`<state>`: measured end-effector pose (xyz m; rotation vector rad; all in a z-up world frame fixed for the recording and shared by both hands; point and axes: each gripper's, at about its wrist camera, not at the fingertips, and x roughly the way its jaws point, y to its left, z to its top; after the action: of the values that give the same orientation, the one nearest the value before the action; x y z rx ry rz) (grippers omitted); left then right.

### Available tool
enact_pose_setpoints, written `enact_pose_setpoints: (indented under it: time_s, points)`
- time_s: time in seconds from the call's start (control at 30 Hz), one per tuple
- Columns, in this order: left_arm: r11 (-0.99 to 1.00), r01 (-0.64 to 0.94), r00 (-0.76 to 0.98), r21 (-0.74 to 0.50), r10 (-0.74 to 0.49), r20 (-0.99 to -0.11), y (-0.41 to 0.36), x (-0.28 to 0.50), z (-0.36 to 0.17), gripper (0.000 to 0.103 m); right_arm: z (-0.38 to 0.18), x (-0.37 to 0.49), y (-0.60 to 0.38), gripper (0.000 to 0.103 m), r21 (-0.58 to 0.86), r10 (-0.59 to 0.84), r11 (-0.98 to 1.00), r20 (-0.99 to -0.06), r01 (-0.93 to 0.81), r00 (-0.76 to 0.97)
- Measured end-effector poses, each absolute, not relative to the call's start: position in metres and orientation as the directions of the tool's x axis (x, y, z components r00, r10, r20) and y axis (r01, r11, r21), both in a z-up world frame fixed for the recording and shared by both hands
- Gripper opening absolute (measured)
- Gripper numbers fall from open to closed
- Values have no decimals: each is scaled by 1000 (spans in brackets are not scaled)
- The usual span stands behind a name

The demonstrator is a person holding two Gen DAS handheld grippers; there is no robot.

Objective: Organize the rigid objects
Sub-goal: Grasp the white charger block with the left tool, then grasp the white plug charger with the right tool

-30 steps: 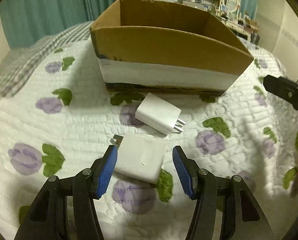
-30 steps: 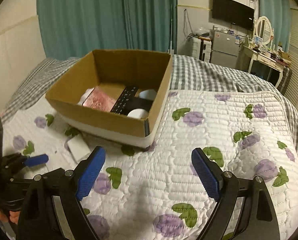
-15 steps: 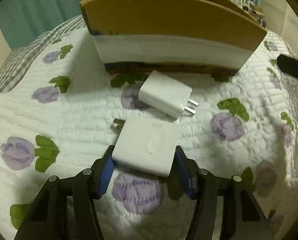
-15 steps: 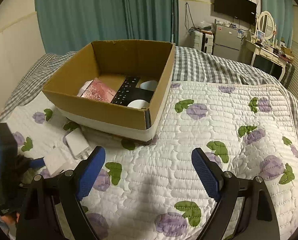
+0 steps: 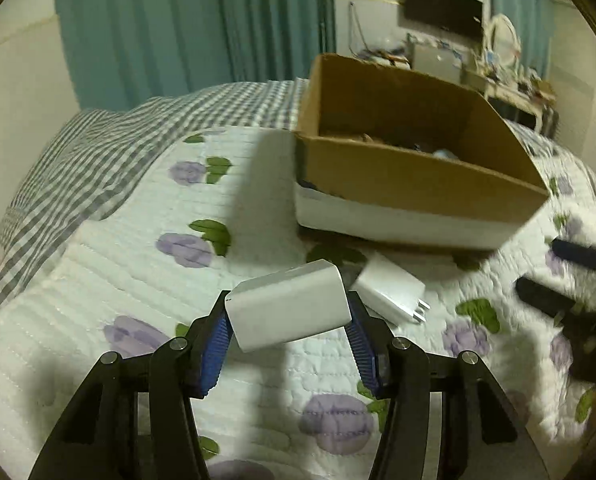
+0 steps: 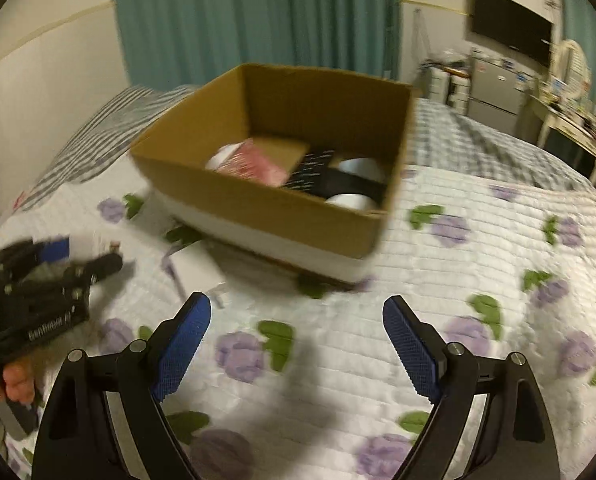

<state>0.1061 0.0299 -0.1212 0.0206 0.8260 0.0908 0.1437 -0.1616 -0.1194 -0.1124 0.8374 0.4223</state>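
My left gripper (image 5: 287, 320) is shut on a white power adapter (image 5: 289, 306) and holds it lifted above the quilt. A second white charger (image 5: 390, 290) with metal prongs lies on the quilt just beyond, in front of the cardboard box (image 5: 410, 176). In the right wrist view the box (image 6: 257, 200) holds a pink packet, a black item and white round things. My right gripper (image 6: 298, 344) is open and empty above the quilt, with the charger (image 6: 195, 268) ahead to its left. The left gripper (image 6: 53, 264) shows at the far left there.
The floral quilt (image 6: 478, 260) covers the bed, with a grey checked blanket (image 5: 97, 140) behind. Teal curtains, a TV and a cluttered desk stand at the back of the room. The right gripper's dark body (image 5: 570, 292) shows at the right edge of the left wrist view.
My left gripper closed on the nearer white adapter and lifted it off the quilt. My right gripper moved closer to the box and stayed open.
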Motion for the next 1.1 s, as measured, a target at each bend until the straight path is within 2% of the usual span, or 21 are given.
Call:
enact_pose_setpoints:
  time_s: [0.17,0.37,0.43,0.5,0.6,0.9,1.1]
  points:
    - [993,-115,706,30,103,-701,44,113,-113,55,-137,156,-117,87,41,351,861,-770,-507,533]
    - [991,-134,698,-1,94,-710,57,123,-115,55,-167,181,-79,75,41,350,831,-813,-554,466]
    - [991,-131,694,0,92,-714,58,126,-117,55,-176,189,-71,67,43,343,830,-826,-556,447]
    - [992,-124,691,5,90,-717,57,127,-119,55,-181,194,-70,63,63,353,830,-830,-555,432]
    - [993,-114,687,15,90,-721,55,128,-121,55,-178,190,-70,47,64,363,822,-825,-566,433]
    - [997,-75,708,21,68,-703,40,114,-108,55,-146,151,-103,42,30,337,853,-793,-521,507]
    - [1000,-26,742,7,24,-670,22,100,-76,55,-106,122,-133,42,48,342,882,-748,-468,568]
